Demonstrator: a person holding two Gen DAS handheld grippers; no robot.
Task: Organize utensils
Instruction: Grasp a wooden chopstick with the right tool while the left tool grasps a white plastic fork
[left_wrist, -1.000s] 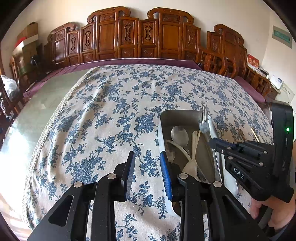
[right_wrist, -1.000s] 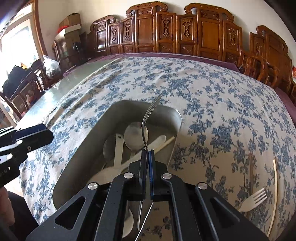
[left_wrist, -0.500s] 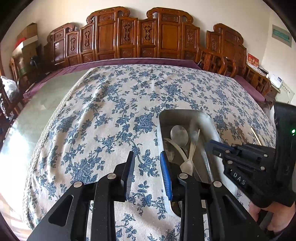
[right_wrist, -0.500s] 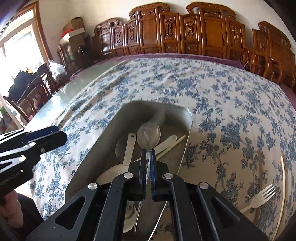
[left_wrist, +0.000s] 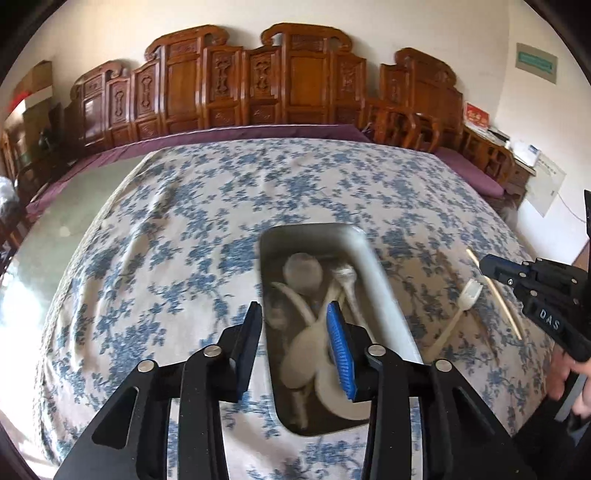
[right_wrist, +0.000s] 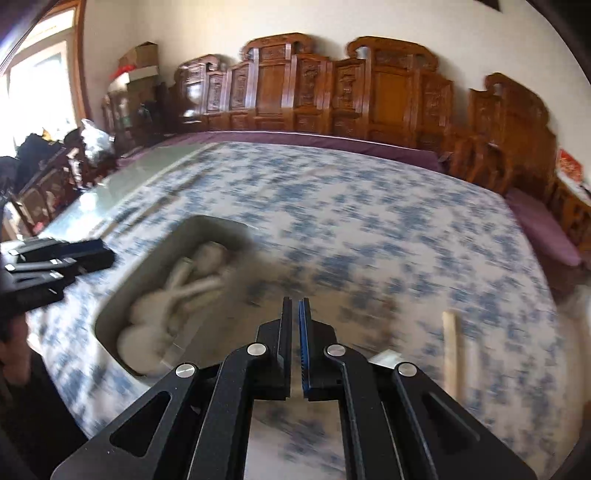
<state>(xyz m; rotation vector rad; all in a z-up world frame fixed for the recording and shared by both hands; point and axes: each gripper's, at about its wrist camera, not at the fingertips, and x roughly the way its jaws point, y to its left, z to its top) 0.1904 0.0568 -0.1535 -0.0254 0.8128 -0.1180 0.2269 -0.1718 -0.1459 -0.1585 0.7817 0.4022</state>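
I see the metal tray (left_wrist: 380, 291) on the floral tablecloth (left_wrist: 177, 229), holding a pile of pale spoons (left_wrist: 306, 350) and a metal spoon (left_wrist: 303, 267). A plastic fork (left_wrist: 461, 306) and a chopstick (left_wrist: 496, 295) lie on the cloth just right of it. My left gripper (left_wrist: 293, 325) hangs over the tray, jaws opening, empty. My right gripper (right_wrist: 294, 314) is closed on nothing; the metal fork it held a second ago is gone and it has swung off the tray.
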